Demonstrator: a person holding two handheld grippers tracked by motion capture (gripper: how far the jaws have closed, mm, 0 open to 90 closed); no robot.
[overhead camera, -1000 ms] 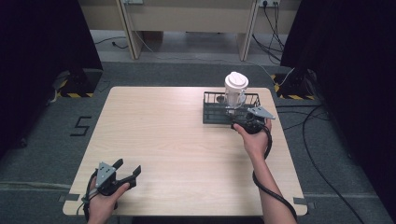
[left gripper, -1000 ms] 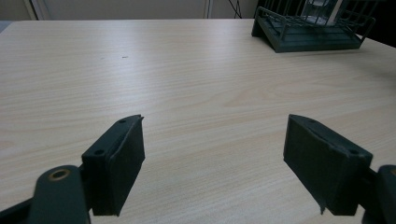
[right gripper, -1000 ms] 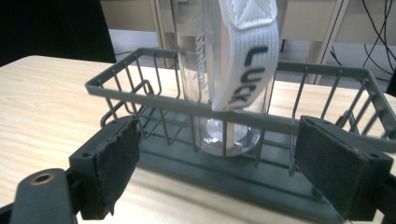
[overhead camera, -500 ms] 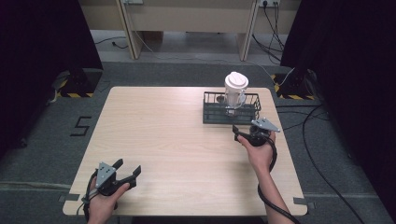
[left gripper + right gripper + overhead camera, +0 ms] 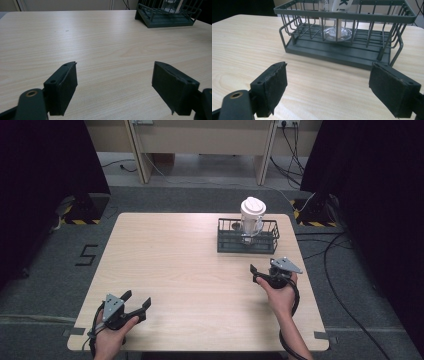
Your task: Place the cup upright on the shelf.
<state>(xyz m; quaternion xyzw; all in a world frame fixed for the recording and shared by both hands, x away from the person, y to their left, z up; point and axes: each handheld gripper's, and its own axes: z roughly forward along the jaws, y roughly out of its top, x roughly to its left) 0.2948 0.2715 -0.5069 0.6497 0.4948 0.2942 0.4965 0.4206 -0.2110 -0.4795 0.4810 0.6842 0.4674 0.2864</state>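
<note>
Overhead, I see the whole table (image 5: pixel 200 270) at once: the wire basket (image 5: pixel 247 242) stands near the far right edge with a white-lidded cup (image 5: pixel 252 217) upright inside it, my right hand-held gripper (image 5: pixel 260 272) sits near the basket on its near side without touching it, and my left hand-held gripper (image 5: pixel 137 302) waits well apart at the near left corner.

From the right gripper view I get what the high view cannot give me: the basket (image 5: pixel 342 53) seen from table height, its bars and solid base tray, and the clear round bottom of the cup (image 5: pixel 336 32) resting on the tray toward the back. The right hand-held gripper (image 5: pixel 328 86) is spread wide, both pads bare, holding nothing and touching nothing; bare wood lies between the jaws and the basket.

From the left gripper view the left hand-held gripper (image 5: pixel 113 86) is likewise wide open and empty, hovering low over plain tabletop. The basket (image 5: pixel 166 15) shows far off at the top right.

Both gripper views cut off the upper cup and its lid. Dark lettering on the cup's side in the right gripper view is cropped, so I cannot read it. I cannot tell whether anything is in the cup.
</note>
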